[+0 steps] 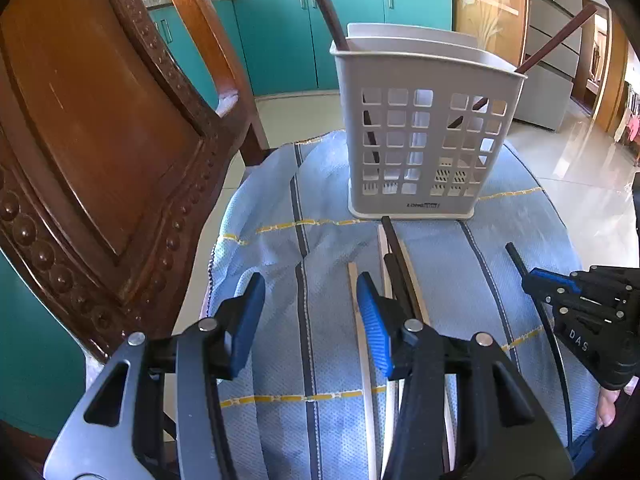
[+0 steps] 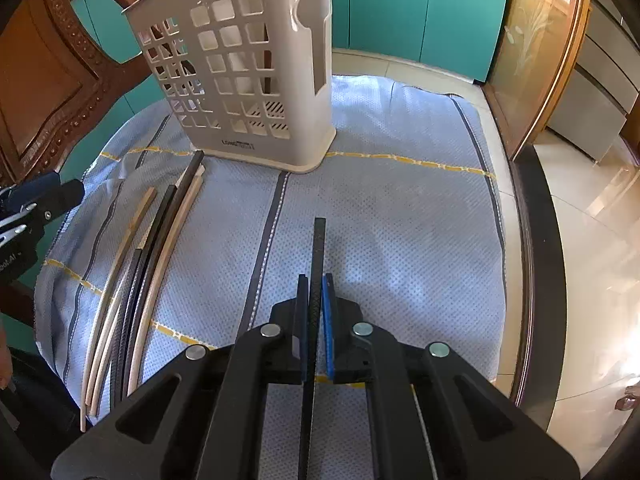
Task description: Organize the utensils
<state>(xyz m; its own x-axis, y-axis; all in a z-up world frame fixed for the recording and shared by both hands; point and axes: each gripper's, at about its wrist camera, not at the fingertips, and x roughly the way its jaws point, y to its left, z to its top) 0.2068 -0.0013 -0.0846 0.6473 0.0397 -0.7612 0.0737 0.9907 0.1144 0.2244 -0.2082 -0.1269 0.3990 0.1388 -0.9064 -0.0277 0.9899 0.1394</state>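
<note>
You have a pale blue cloth (image 2: 400, 208) with dark stripes and yellow lines spread under everything; a carved wooden chair (image 1: 92, 128) stands at your left, teal cabinets (image 1: 280, 40) run behind, and glossy floor tiles (image 1: 580, 168) shine on the right

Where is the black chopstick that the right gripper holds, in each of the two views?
Left wrist view: black chopstick at the right edge, its tip sticking out of the right gripper, above the cloth.
Right wrist view: black chopstick at bottom centre, clamped between the jaws, pointing up the picture.
Shared landmark: the white utensil basket.
</note>
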